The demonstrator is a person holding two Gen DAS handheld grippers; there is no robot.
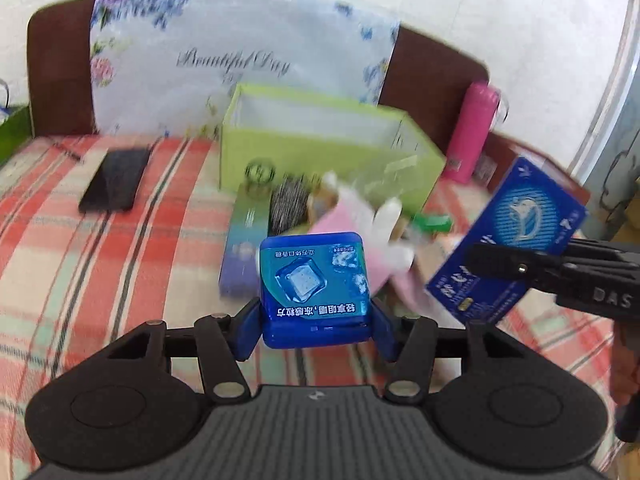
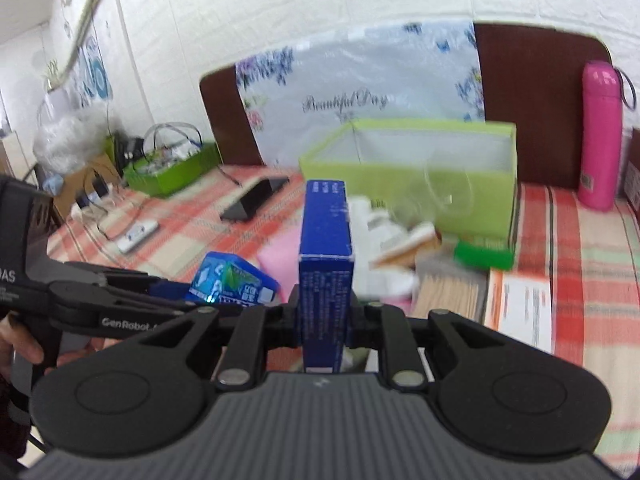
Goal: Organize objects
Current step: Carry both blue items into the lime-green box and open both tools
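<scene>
My left gripper (image 1: 316, 322) is shut on a blue gum tin (image 1: 314, 288) and holds it above the plaid cloth; the tin also shows in the right wrist view (image 2: 232, 278). My right gripper (image 2: 324, 312) is shut on a flat dark blue box (image 2: 326, 260), held on edge; the same box shows at the right of the left wrist view (image 1: 508, 240). An open green storage box (image 1: 328, 148) stands behind a pile of small items; it also shows in the right wrist view (image 2: 412, 172).
The pile holds a pink pouch (image 1: 352, 232), a tall gradient box (image 1: 246, 240) and a green item (image 1: 434, 222). A black phone (image 1: 114, 178) lies left. A pink bottle (image 2: 600, 136) stands right. Papers (image 2: 520, 308) and wooden sticks (image 2: 448, 294) lie near it.
</scene>
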